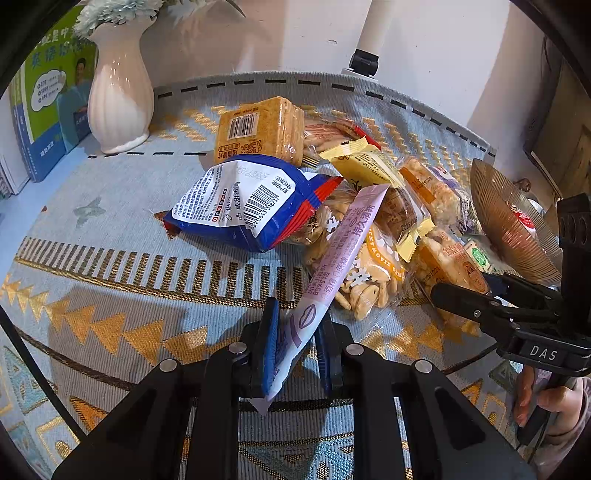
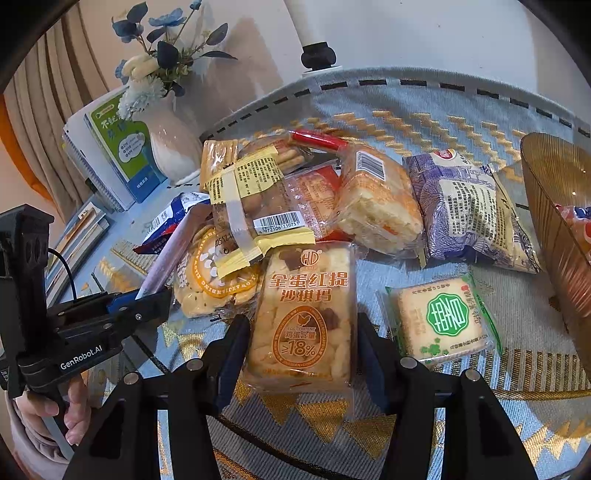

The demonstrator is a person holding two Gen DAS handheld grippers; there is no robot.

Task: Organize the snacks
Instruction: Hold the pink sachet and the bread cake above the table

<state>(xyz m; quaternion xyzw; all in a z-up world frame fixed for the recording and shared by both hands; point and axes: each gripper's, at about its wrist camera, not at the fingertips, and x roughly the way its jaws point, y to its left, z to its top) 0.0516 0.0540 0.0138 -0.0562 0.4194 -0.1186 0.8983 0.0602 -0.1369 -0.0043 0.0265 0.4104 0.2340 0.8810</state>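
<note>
A pile of wrapped snacks lies on a patterned blue-and-gold cloth (image 1: 110, 229). My left gripper (image 1: 297, 317) is shut on the near end of a long purple stick packet (image 1: 347, 240), which slants up over the pile. My right gripper (image 2: 301, 321) straddles an orange sachima packet (image 2: 303, 314) lying flat on the cloth. Its pads touch both long sides of the wrapper. The left wrist view shows the right gripper (image 1: 443, 291) low over the pile's right side. A brown ribbed glass bowl (image 2: 554, 221) stands at the right with a red-printed snack inside.
A blue-and-white bag (image 1: 243, 199), a yellow cracker pack (image 1: 258, 129), a purple bag (image 2: 469, 210) and a green-label cake (image 2: 443, 317) lie around. A white vase (image 1: 120, 99) and books (image 1: 48, 110) stand at the back left. A white post (image 1: 373, 33) rises behind.
</note>
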